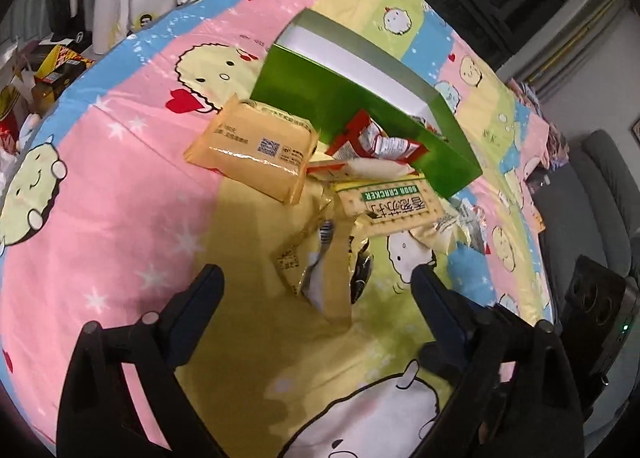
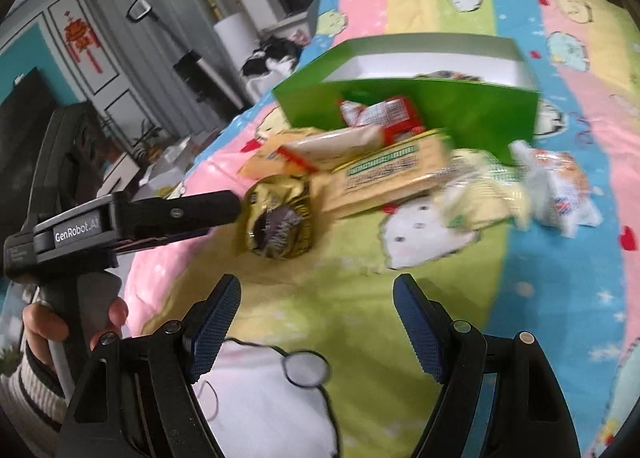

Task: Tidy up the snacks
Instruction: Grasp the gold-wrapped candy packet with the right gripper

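Cartoon bedspread (image 1: 120,197) carries a gold packet (image 1: 316,270) between the open left tongs (image 1: 316,286); right tongs (image 2: 316,298) gape empty.

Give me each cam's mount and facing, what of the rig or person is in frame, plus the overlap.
Left wrist: on the left gripper, looking down along its open fingers at a gold packet on the cartoon bedspread; only its own fingers show.
Right wrist: on the right gripper, open, low over the bed, facing the snack pile; the left gripper and the hand holding it show at left.
Shared: green box, soda cracker pack, gold packet.
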Available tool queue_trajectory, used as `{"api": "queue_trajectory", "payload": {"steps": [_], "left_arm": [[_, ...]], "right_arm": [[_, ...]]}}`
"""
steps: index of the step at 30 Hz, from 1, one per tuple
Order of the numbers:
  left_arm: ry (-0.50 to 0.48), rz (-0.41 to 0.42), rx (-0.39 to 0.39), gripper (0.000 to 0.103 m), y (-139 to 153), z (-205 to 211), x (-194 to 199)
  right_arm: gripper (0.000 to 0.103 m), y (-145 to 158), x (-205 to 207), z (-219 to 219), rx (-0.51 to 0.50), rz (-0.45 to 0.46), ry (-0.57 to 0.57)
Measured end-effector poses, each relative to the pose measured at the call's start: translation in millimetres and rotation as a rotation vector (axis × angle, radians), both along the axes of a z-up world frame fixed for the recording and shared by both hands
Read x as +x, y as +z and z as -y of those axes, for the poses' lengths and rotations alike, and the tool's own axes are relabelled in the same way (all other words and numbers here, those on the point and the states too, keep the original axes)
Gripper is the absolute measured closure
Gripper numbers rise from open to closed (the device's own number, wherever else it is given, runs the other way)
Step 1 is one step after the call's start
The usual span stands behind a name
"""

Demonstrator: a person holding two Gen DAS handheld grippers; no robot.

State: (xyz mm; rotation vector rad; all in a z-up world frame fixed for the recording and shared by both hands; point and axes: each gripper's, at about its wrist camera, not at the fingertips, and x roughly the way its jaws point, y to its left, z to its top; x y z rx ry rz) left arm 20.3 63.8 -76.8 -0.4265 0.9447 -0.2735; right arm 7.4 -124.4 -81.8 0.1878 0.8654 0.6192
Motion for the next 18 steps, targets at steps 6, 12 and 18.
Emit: {"api": "queue_trajectory", "payload": {"steps": [6,12,18], "left_arm": [[-0.056,0.008,0.020,0.020,-5,5,11],[-0.083,-0.027,0.015,0.041,-16,7,27],[-0.105,-0.049,-0.009,0.049,-20,7,32]], "right_arm": [[0.024,-8,18,-28,-0.003,-0.007,0.061],[0.024,-15,35,-49,0.011,-0.015,0.109],[0.044,-21,44,-58,0.034,-0.030,0.132]]}}
